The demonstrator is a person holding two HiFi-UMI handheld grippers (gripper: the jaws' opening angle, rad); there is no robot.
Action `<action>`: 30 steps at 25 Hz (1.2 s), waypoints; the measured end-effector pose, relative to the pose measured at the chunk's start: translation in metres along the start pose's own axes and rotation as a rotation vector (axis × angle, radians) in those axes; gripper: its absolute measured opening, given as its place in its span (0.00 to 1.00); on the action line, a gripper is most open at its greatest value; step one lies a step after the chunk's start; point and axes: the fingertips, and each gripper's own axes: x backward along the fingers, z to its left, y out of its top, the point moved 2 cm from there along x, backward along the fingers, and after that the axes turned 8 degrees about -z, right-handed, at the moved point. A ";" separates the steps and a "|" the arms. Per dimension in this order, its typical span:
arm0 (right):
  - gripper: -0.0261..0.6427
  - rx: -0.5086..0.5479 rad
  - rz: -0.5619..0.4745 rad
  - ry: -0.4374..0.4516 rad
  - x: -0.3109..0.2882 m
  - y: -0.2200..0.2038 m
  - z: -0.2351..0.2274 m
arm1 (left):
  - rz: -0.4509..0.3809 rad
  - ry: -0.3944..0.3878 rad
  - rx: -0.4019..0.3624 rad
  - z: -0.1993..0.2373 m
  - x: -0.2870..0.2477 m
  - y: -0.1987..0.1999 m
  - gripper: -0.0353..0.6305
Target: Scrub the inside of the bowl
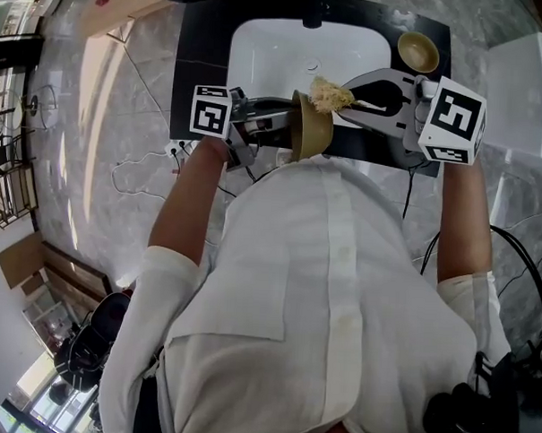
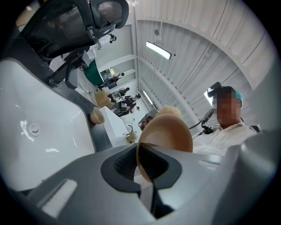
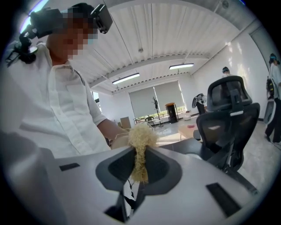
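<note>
A tan wooden bowl [image 1: 311,128] stands on edge over the front of the white sink [image 1: 269,49], its opening turned right. My left gripper [image 1: 291,127] is shut on its rim; in the left gripper view the rim [image 2: 145,163] is pinched between the dark pads and the bowl [image 2: 169,132] rises beyond them. My right gripper [image 1: 350,100] is shut on a pale fibrous scrubber [image 1: 328,95], whose tuft sits at the bowl's upper rim. In the right gripper view the scrubber [image 3: 139,147] sticks up from the shut jaws, with the person's forearm behind it.
A second tan bowl [image 1: 418,51] rests on the dark counter [image 1: 202,56] right of the sink and also shows in the left gripper view as a small bowl [image 2: 97,115]. Black cables [image 1: 511,257] trail on the marble floor. A black office chair [image 3: 228,118] stands to the right.
</note>
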 end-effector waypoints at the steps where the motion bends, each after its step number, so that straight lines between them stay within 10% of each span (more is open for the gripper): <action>1: 0.11 -0.007 0.003 0.017 -0.004 0.003 0.004 | 0.011 0.012 0.003 0.001 0.000 0.001 0.07; 12: 0.11 0.039 0.020 0.042 -0.030 -0.007 0.040 | -0.038 0.059 0.066 0.021 0.015 0.000 0.07; 20: 0.11 0.002 0.036 0.093 -0.064 -0.025 0.058 | -0.170 -0.074 0.188 0.009 0.031 0.025 0.07; 30: 0.11 -0.032 0.148 0.054 -0.102 -0.068 0.050 | -0.106 -0.146 0.110 -0.018 0.057 0.028 0.07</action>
